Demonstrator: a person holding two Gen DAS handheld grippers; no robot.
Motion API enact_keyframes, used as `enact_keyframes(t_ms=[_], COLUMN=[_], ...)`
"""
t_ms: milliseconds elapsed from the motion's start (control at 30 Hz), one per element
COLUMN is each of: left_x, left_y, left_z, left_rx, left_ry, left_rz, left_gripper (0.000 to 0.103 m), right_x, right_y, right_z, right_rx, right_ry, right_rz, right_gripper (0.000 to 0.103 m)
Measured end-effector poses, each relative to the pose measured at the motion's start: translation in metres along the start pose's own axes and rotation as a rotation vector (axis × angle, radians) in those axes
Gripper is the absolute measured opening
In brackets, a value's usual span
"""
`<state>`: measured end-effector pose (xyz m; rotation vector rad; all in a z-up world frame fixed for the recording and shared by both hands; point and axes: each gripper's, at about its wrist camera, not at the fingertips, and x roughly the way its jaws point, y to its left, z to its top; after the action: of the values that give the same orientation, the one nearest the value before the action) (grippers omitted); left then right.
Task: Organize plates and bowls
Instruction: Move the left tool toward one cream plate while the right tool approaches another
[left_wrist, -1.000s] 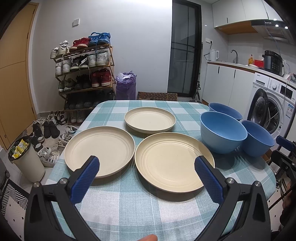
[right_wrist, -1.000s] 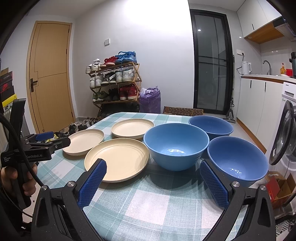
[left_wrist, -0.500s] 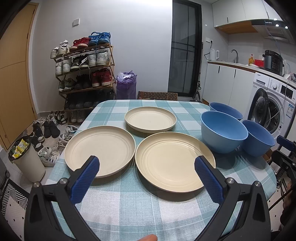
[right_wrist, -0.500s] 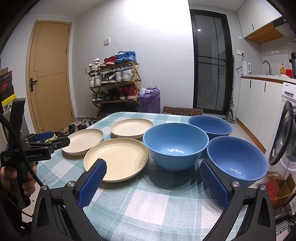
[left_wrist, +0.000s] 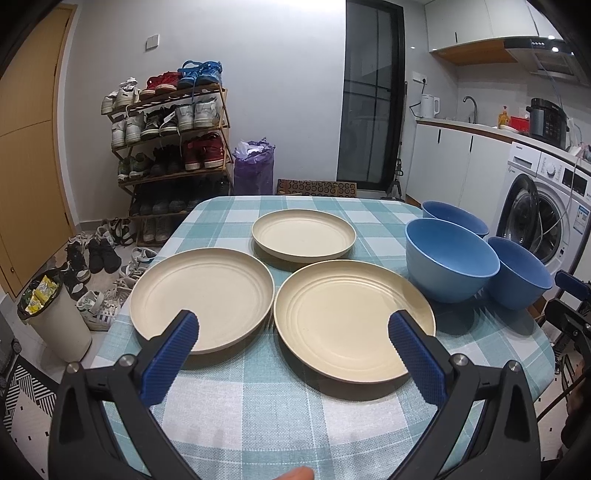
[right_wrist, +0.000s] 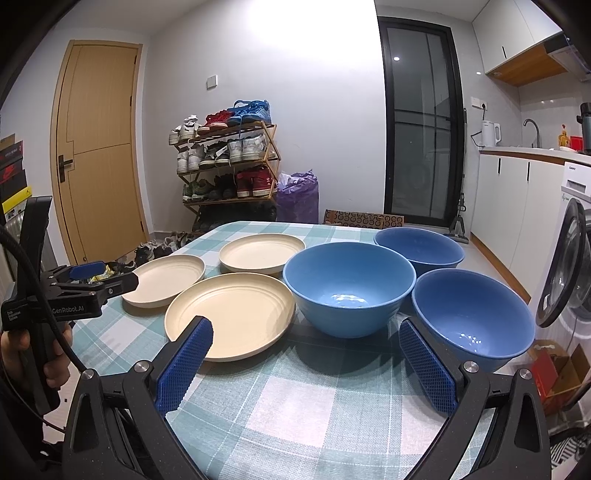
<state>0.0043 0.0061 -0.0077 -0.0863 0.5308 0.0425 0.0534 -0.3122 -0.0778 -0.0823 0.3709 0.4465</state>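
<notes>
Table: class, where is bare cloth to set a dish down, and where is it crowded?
Free: the near strip of cloth before the near plate; the far edge behind the far plate. Crowded: the bowls bunched on the right.

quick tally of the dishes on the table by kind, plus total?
Cream plates: 3 (near-left, near-right, far)
Blue bowls: 3 (middle, far, near-right)
Total: 6, all single on the checked tablecloth, none stacked yet.
</notes>
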Motion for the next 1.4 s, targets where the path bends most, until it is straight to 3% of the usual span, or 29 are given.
enact_keyframes(t_ms=[733,1400], left_x=[0.021,0.032], left_y=[0.013,0.026], left_z=[0.004,0.046], left_rx=[-0.016,-0.032], left_ry=[0.049,0.037], left_rz=[0.034,0.046], left_gripper=[0.103,0.103], right_x=[0.021,0.038], right_y=[-0.002,0.003], right_z=[0.002,0.069], right_rx=[0.000,-0.005], right_ry=[0.048,0.014], right_rz=[0.016,0.089], right_gripper=[0.103,0.103])
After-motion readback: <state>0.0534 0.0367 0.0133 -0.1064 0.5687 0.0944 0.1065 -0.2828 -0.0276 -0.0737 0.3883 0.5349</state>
